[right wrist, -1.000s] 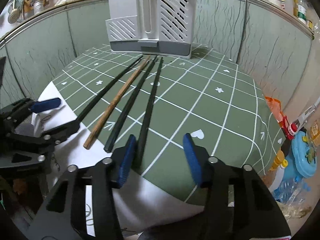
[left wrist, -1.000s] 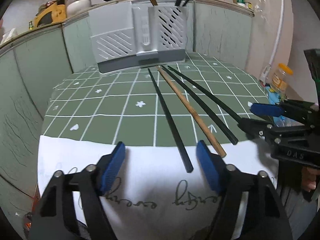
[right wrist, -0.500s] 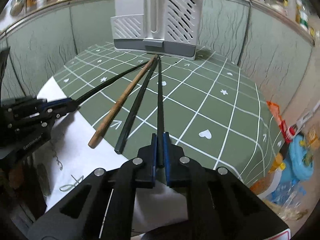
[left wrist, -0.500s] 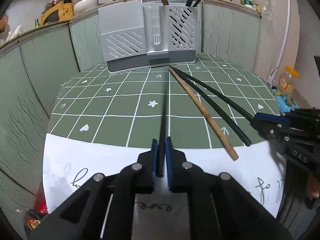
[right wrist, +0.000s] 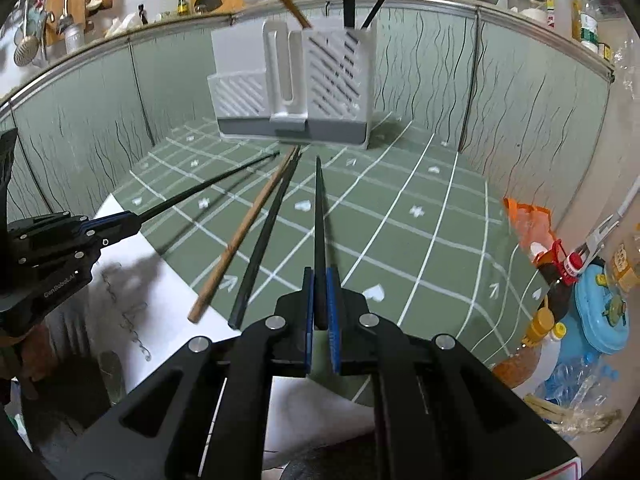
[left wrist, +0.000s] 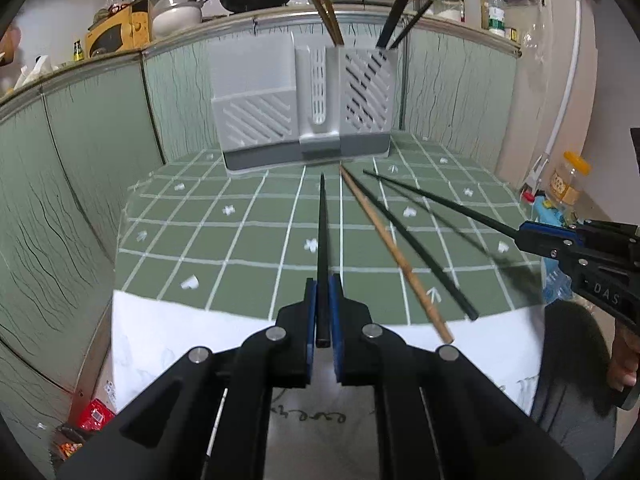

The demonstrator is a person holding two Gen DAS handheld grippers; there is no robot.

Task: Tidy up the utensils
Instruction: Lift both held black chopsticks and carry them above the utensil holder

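- My left gripper (left wrist: 323, 312) is clamped tight on the butt end of a black chopstick (left wrist: 322, 240), lifted, tip aimed at the grey utensil holder (left wrist: 304, 108).
- My right gripper (right wrist: 320, 304) pinches a second black chopstick (right wrist: 319, 232) the same way.
- Between them, a wooden chopstick (left wrist: 394, 254) and a third black chopstick (left wrist: 416, 248) lie on the green checked tablecloth (left wrist: 240, 248).
- The holder already has chopsticks standing upright in it.
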